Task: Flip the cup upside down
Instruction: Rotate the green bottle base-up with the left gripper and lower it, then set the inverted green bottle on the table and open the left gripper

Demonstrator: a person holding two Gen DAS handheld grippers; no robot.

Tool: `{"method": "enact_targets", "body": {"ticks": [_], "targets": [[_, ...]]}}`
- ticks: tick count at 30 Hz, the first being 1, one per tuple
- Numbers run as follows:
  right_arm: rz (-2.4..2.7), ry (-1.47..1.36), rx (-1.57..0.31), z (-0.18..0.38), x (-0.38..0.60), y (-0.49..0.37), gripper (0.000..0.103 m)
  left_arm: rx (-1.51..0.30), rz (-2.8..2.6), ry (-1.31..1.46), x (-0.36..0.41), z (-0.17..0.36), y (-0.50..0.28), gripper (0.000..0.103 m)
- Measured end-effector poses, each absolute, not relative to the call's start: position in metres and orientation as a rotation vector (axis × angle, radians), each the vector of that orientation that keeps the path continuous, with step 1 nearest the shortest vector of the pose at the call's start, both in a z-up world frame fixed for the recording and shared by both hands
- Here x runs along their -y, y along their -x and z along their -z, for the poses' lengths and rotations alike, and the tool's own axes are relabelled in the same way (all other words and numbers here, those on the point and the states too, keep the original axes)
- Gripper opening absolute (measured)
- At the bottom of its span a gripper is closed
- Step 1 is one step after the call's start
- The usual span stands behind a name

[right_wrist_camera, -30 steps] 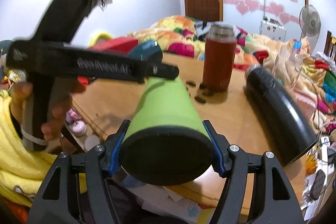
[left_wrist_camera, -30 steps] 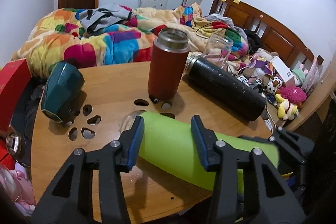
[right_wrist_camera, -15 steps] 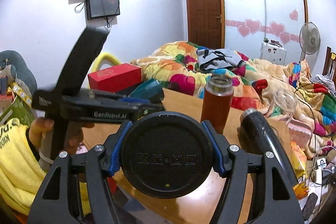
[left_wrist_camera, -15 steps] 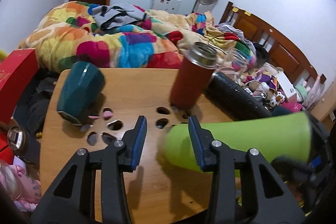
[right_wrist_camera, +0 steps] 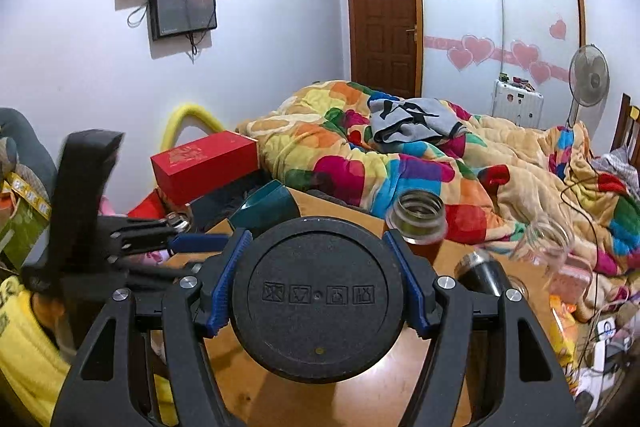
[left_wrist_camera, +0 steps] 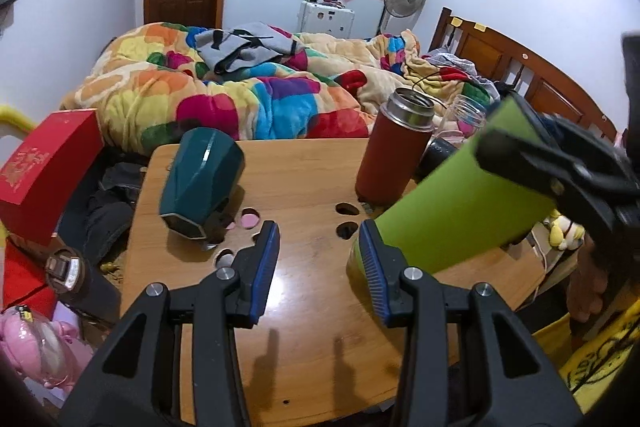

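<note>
On the left, my left gripper (left_wrist_camera: pixel 316 267) hangs over the wooden table (left_wrist_camera: pixel 304 347) with its blue pads spread wide and nothing between them. The green cup (left_wrist_camera: pixel 452 223) lies just right of that gap; its low end sits behind my right-hand pad, and I cannot tell whether it touches the pad or the table.

From there the cup's long axis climbs up and to the right, its far high end clamped in my right gripper (right_wrist_camera: pixel 318 287). In the right wrist view the black base (right_wrist_camera: pixel 318 301) faces me squarely, blue pads pressed to either side of it. So the base is uppermost and nearest my right hand, the mouth pointing down and away toward the table.

I judge the flip mostly turned: what remains is to bring that slanted axis upright and set the mouth down. The right hand owns this; the left is only standing near.
</note>
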State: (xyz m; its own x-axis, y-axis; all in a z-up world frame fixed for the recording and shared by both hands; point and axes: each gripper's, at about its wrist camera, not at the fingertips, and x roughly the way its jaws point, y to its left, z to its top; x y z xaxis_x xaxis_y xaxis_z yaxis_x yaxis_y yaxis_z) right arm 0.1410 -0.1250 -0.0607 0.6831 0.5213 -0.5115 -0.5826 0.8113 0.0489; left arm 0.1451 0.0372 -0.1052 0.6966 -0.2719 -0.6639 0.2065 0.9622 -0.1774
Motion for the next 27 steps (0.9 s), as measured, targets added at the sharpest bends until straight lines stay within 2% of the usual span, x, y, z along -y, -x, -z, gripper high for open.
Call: {"method": "enact_targets", "body": {"ticks": [14,22,27], "targets": [[-0.549,0.135,-0.618,0.055,0.086,-0.189,0.064,-0.698,0.202,0.102,-0.063,0.095,-0.130,0.056],[-0.513,0.129,-0.619,0.054,0.084,-0.186,0.063,-0.667,0.187,0.065,-0.059,0.089,-0.119,0.070],[-0.496,0.128,-0.621,0.053,0.081,-0.184,0.064,-0.662,0.191,0.059,-0.056,0.085,-0.114,0.071]]}}
